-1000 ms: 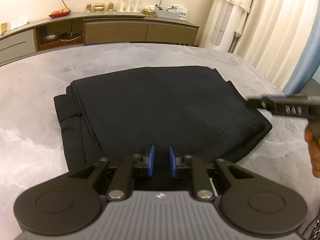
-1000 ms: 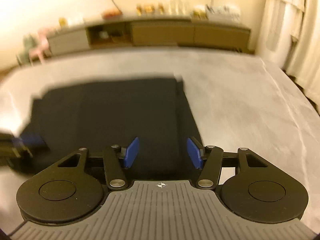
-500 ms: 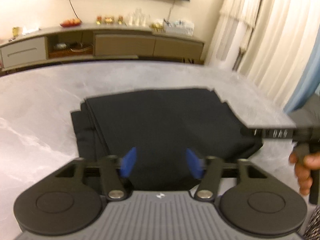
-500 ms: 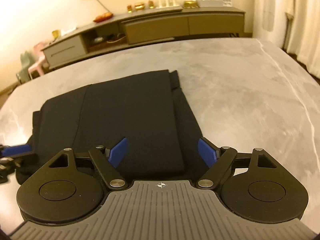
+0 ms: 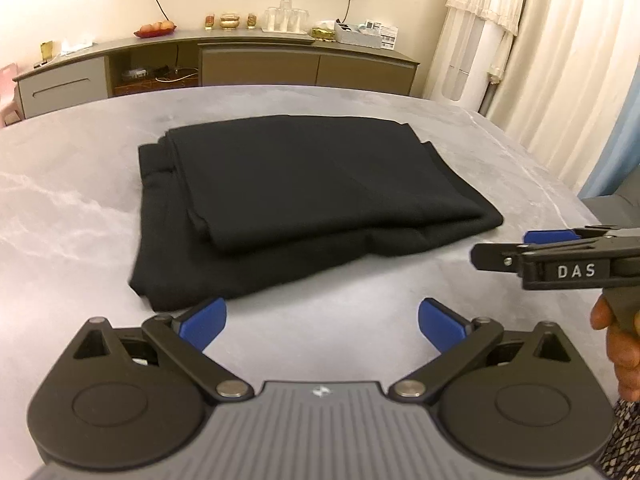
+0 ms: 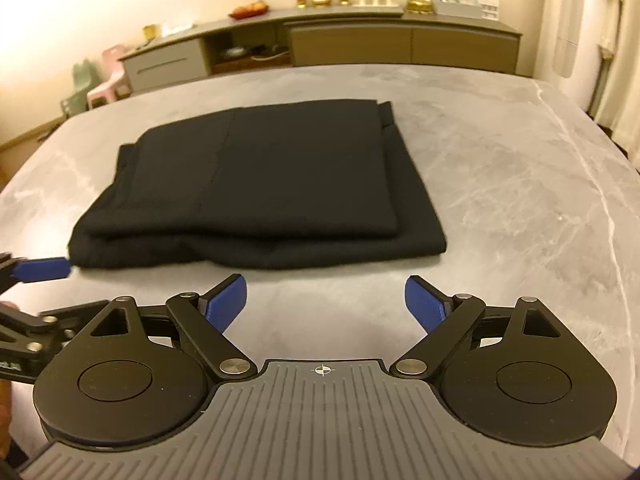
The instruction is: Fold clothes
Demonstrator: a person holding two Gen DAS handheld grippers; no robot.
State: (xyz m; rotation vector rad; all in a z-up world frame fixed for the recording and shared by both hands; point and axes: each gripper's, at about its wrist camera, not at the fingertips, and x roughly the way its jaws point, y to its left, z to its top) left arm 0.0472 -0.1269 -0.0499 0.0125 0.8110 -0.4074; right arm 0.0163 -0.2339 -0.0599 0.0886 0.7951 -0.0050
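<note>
Nearest are 2 grippers. The left gripper (image 5: pixel 322 322) has 2 blue ribbed pads on black linkage arms above a grey ridged body; its jaws have just been opening and now stand wide apart with only bare tabletop between them, holding nothing. The right gripper (image 6: pixel 325 302) is built the same; its jaws have likewise just been opening, spread wide and empty. Part of a hand (image 5: pixel 618 344) grips the right gripper's handle.

Both sit over 1 grey marble-patterned table (image 6: pixel 520 184), smooth and veined. Just beyond the pads lies 1 black garment (image 5: pixel 296 196), matte soft cloth folded into a flat rectangle with a smaller layer on top, near the table's middle.

Farther back stands 1 long low cabinet (image 5: pixel 260 62) bearing several small items, beside pale curtains (image 5: pixel 568 48).
</note>
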